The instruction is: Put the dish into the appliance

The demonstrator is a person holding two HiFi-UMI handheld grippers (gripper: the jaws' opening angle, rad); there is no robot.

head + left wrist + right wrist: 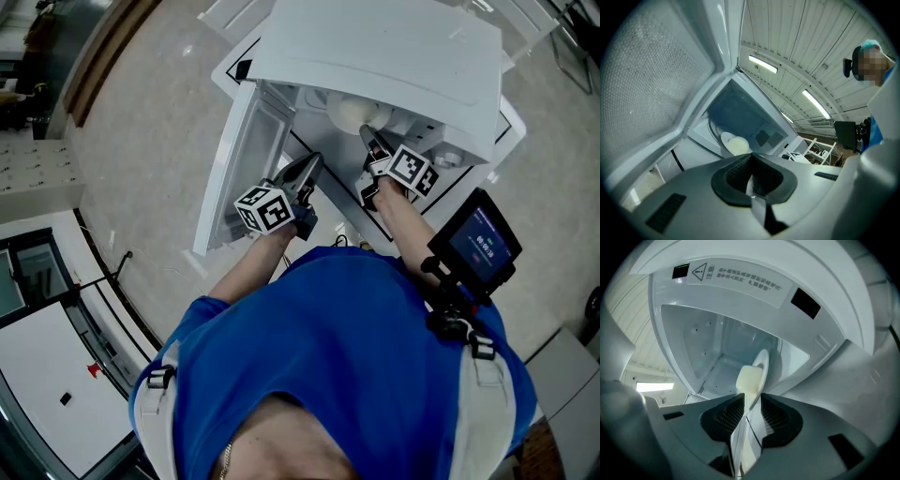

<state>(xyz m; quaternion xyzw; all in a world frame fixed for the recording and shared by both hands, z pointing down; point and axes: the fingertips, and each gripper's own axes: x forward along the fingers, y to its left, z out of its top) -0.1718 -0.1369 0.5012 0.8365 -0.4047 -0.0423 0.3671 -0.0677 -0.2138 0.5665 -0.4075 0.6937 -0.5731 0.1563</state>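
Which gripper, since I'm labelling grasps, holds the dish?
The right gripper: its jaws pinch the dish by its edge, while the left gripper is shut on nothing.

So the microwave (394, 56) sits on a white tabletop (228, 69) with black lines marked on it, and it takes up pretty much the whole top. Its door (246, 159) hangs open past the table's edge. Under all that is pale speckled floor (159, 141), and the table stands right on it.

A large indoor hall like a lab or workshop: ribbed ceiling (797, 42), long strip lights (763, 64), white shelving racks (818, 149), pale speckled floor (159, 141)
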